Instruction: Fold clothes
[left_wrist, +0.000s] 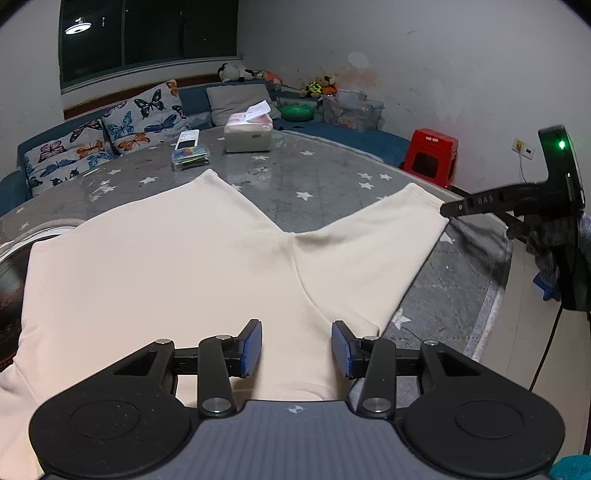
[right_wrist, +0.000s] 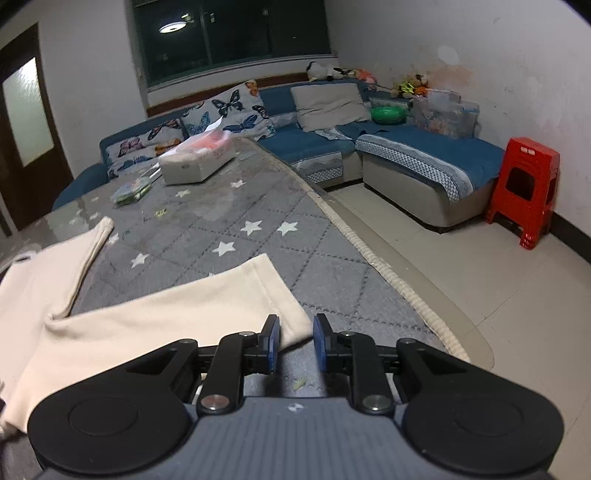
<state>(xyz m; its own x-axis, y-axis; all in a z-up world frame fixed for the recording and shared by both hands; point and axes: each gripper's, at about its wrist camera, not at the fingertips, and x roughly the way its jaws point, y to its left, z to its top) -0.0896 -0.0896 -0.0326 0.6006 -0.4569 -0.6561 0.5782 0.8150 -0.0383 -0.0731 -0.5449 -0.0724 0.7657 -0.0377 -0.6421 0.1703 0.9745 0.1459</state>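
The cream shorts (left_wrist: 177, 266) are spread flat on the bench (left_wrist: 332, 177); the left gripper (left_wrist: 296, 349) is held above them with jaws apart; the right gripper (right_wrist: 296, 343) is set, jaws apart, at one leg's corner; that thin corner could be missed and the leg dragged crooked.

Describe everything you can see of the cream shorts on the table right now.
The cream shorts lie flat on the grey star-patterned table cover, legs spread in a V pointing away from both cameras. The fabric looks like soft, plain knit with stitched hems, mostly smooth, with light creasing at the crotch. The left gripper hangs open over the waist end. The right gripper is open at the right leg's hem corner, not clamping it.
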